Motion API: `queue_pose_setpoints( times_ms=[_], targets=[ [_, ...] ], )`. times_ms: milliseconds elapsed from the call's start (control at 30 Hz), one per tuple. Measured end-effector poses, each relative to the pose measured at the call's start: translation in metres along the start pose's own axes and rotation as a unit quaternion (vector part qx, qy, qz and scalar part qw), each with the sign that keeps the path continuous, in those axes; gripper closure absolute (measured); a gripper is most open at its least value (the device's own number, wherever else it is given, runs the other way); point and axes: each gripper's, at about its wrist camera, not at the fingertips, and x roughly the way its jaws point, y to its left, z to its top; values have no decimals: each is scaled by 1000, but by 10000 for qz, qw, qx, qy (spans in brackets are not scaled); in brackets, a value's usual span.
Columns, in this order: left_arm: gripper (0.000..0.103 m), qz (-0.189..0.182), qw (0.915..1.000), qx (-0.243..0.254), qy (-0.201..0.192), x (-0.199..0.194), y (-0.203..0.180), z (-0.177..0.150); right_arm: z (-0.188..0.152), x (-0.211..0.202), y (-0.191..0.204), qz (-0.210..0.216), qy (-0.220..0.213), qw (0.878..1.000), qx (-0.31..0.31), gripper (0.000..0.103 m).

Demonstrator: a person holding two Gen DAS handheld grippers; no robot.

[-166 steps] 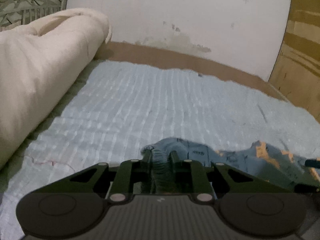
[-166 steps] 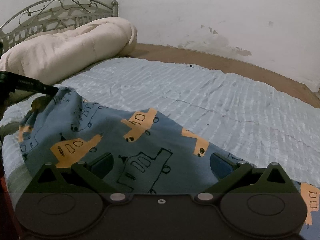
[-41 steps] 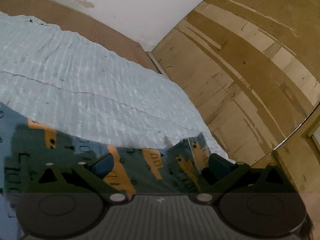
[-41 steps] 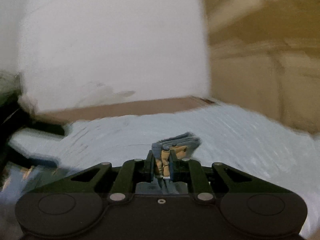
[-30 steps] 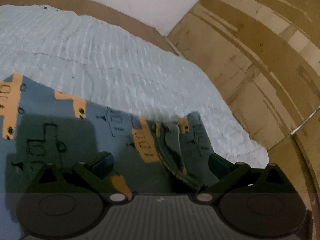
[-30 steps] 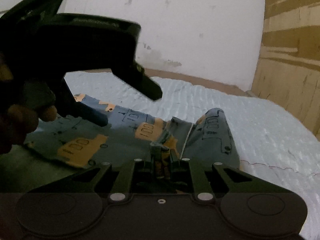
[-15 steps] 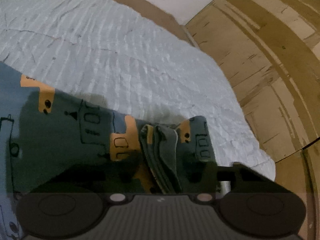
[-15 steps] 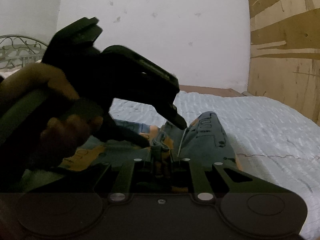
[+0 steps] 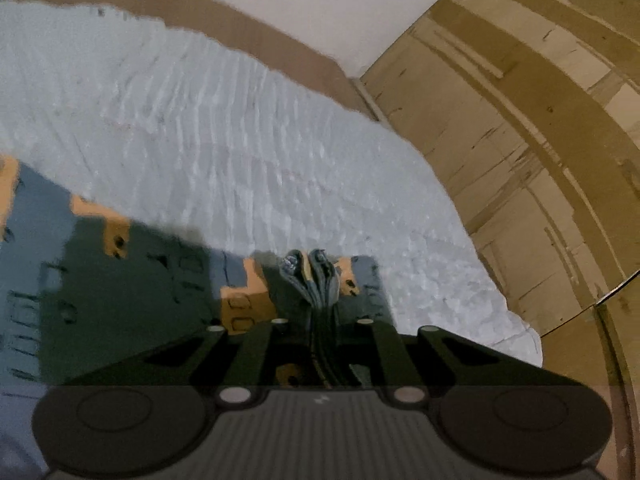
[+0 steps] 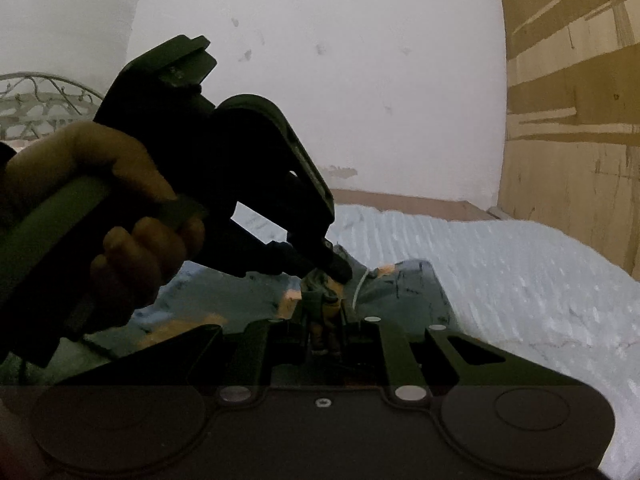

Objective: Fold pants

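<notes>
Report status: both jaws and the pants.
Left gripper just closed on the pants edge. Right gripper shut on same bunched edge. Bedspread ahead, nothing blocking.

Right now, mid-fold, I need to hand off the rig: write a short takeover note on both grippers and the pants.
Left gripper: jaws have just been closing and now pinch a bunched edge of the pants.
Right gripper: shut on the same bunched end, right beside the left one.
Pants: blue with orange vehicle print, on the light blue bedcover, the rest spread out to the left.
Done: both grips set.
Left: probably carry this end over to make the fold, then flatten.
</notes>
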Motion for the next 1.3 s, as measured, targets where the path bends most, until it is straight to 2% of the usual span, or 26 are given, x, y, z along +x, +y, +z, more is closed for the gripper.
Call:
queue_pose_setpoints(
  times_ms=[100,300,567,833,1000,1067,1133,1167,1233,1267,1300],
  targets=[
    [93,146,9997,125,-142,-26,0,5,12,-6,13,167,-125,9998,-28,87],
    [93,713,9967,283,-269,-70,14,15,25,-3,46,686,-115,9975,150,87],
    [93,1071,9939,146,-230,-109,67,15,24,13,105,1366,128,9905,-62,87],
    [93,1163,9929,-211,-129,-111,123,2,8,40,142,1731,590,9821,-449,85],
    [93,1076,9936,-325,-130,-108,140,-6,9,53,135,1805,637,9801,-526,83],
    [93,1015,9940,-370,-155,-109,141,-8,9,53,127,1884,608,9789,-510,80],
    [92,990,9944,-325,-175,-109,141,-7,5,47,124,1939,603,9779,-501,64],
    [88,999,9944,-295,-205,-109,141,-7,5,43,122,1936,603,9780,-496,58],
    [64,1125,9925,-269,-385,-115,139,-9,8,37,112,1975,530,9775,-515,30],
    [39,1145,9917,-216,-549,-119,136,-10,8,33,105,1940,452,9784,-552,24],
    [25,1148,9908,-133,-708,-122,131,-11,7,32,98,1882,385,9797,-582,15]
  ],
)
